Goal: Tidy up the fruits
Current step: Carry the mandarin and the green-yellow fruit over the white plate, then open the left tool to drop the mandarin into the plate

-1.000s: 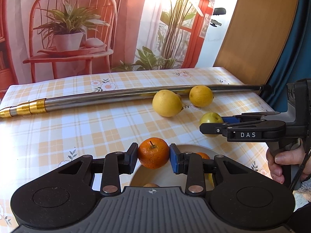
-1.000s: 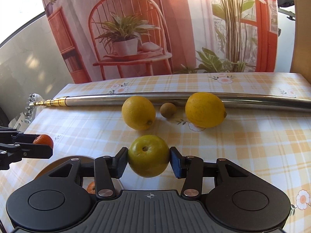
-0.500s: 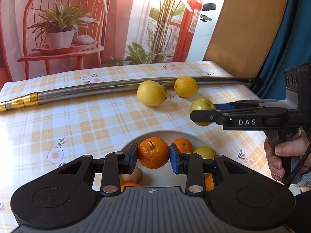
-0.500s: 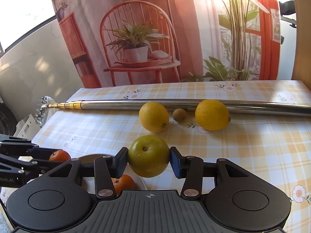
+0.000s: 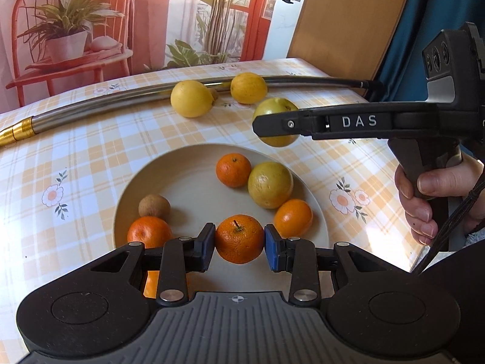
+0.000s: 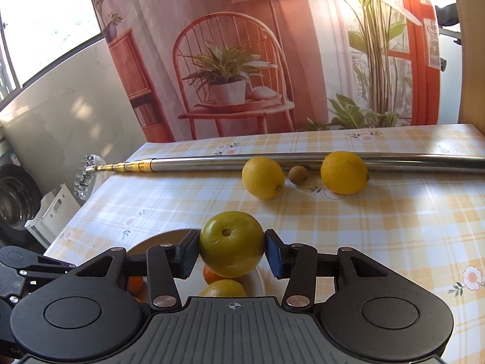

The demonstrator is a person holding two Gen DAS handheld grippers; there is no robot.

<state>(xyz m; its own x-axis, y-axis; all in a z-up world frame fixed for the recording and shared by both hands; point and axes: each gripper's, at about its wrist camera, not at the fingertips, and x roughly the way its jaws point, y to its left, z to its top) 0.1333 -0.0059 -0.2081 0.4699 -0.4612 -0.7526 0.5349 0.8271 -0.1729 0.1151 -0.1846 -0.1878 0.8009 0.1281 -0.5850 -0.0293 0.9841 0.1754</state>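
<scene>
My left gripper (image 5: 239,239) is shut on an orange (image 5: 239,238), held over the near side of a beige plate (image 5: 182,170). On the plate lie several fruits: oranges (image 5: 233,170), a yellow-green citrus (image 5: 270,184) and a brown kiwi (image 5: 154,206). My right gripper (image 6: 232,244) is shut on a yellow-green citrus (image 6: 232,242) above the plate's far right rim (image 6: 169,235); the left wrist view shows that fruit (image 5: 274,107) behind the gripper's black finger. Two lemons (image 6: 263,177) (image 6: 344,172) and a small kiwi (image 6: 298,175) rest on the checked tablecloth.
A long metal pole (image 6: 272,163) with a gold end lies across the table behind the lemons. A person's hand (image 5: 424,194) grips the right tool's handle. A printed backdrop stands behind the table; a wooden board (image 5: 348,15) leans at the right.
Both grippers have pulled back and risen over the plate with their fruits. The plate and its fruits now show fully in the left wrist view. The right gripper's citrus has come over the plate's rim.
</scene>
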